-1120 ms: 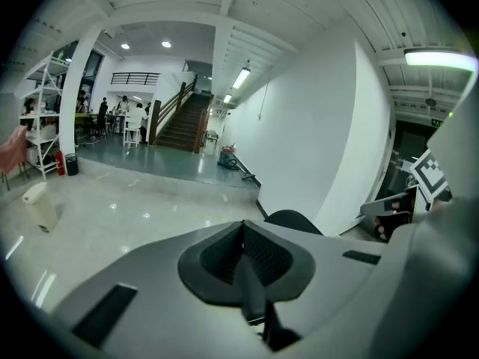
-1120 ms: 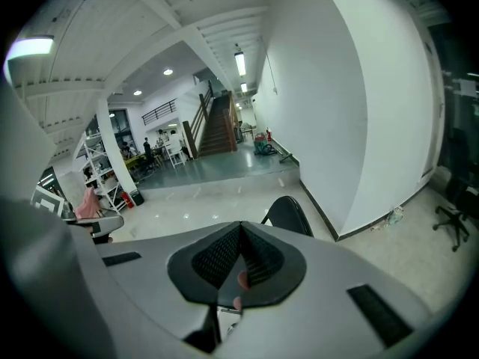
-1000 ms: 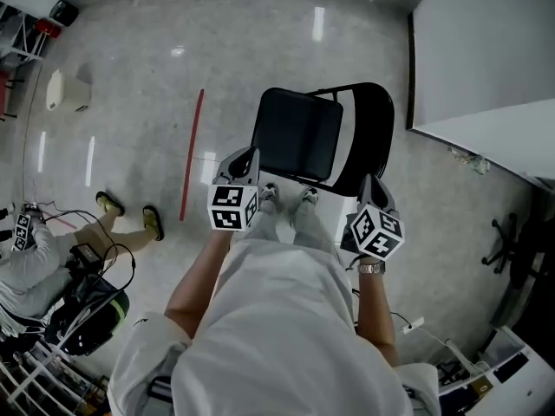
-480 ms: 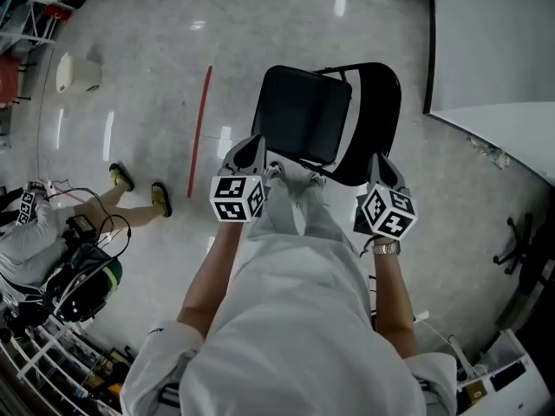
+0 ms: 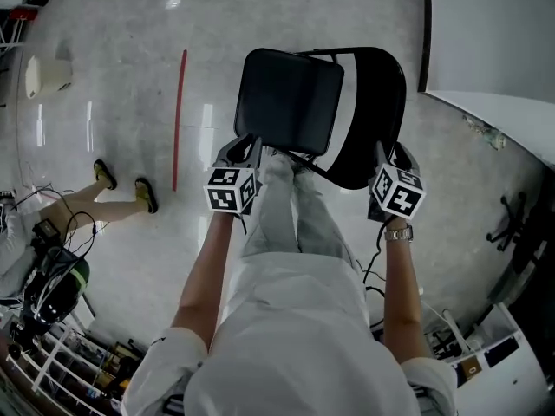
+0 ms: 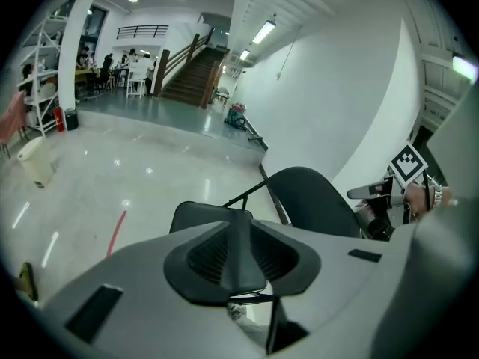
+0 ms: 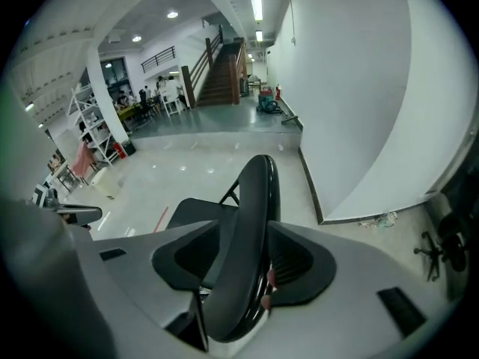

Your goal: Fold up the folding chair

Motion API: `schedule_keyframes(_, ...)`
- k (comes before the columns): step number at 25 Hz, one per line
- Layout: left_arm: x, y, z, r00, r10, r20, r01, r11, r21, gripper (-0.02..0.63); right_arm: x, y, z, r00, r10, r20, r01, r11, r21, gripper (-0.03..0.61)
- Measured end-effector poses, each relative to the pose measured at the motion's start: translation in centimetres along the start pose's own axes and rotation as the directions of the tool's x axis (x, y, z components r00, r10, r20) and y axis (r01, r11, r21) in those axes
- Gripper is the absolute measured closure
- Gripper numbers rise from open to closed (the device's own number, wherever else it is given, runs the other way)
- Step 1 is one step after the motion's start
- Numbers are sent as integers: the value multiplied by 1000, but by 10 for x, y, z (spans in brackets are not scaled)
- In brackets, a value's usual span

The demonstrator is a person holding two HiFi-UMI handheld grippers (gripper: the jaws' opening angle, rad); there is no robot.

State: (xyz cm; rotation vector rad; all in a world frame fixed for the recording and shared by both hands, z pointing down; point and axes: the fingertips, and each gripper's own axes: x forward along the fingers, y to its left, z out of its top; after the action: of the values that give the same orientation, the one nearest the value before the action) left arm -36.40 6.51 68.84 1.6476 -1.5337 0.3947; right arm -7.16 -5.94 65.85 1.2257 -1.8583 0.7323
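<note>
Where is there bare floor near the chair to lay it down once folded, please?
Bare floor lies left of the chair, on both sides of the red line. Crowded lower left by a person's feet and gear; tight on the right by the wall.

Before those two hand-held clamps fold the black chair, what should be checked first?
1. Right gripper around the backrest: ok; jaws have just been opening, backrest edge between them, pads not seen pressing.
2. Left gripper ready at the seat: not ok; jaws look together, though they have just begun opening; nothing between them.
3. Folding chair unfolded, seat flat: ok.
4. Wearer's legs clear of the seat: cannot tell; shoes show right at its front edge.
5. Bystander's feet clear: ok; apart from the chair, beyond the red floor line.
</note>
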Motion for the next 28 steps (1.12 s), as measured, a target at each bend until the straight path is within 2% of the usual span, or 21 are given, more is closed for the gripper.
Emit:
schedule_keyframes(2,22,15,1,1000,-5,-28,5,1000,-10,484,17,-15,2,997,-66,-32,66,998,-1,375)
schedule_keyframes(4,44,32,3,999,1,-46,-2,1000,-13,456,35,-27,2,992,-110,-66,111,994,10,362)
schedule_keyframes(7,74,55,4,996,3,-88,-4,1000,-4,436,60,-33,-4,982,-125,-144,132,991,35,359)
schedule_keyframes(13,129,103,-19,977,2,-215,-5,1000,-12,398,94,-37,-9,949,-195,-247,200,980,-5,359)
schedule_keyframes(17,166,140,-49,952,21,-304,-26,1000,-13,393,106,-39,-10,945,-205,-254,224,974,48,359)
schedule_keyframes(21,199,179,-80,930,21,-366,-50,996,-71,393,110,-39,-8,939,-240,-244,259,965,48,359)
schedule_keyframes(24,222,200,-101,916,2,-402,-41,995,-89,393,112,-39,-11,937,-227,-264,251,966,61,359)
schedule_keyframes(28,250,221,-120,915,-31,-403,-30,989,-145,375,114,-37,-14,936,-207,-285,236,969,73,359)
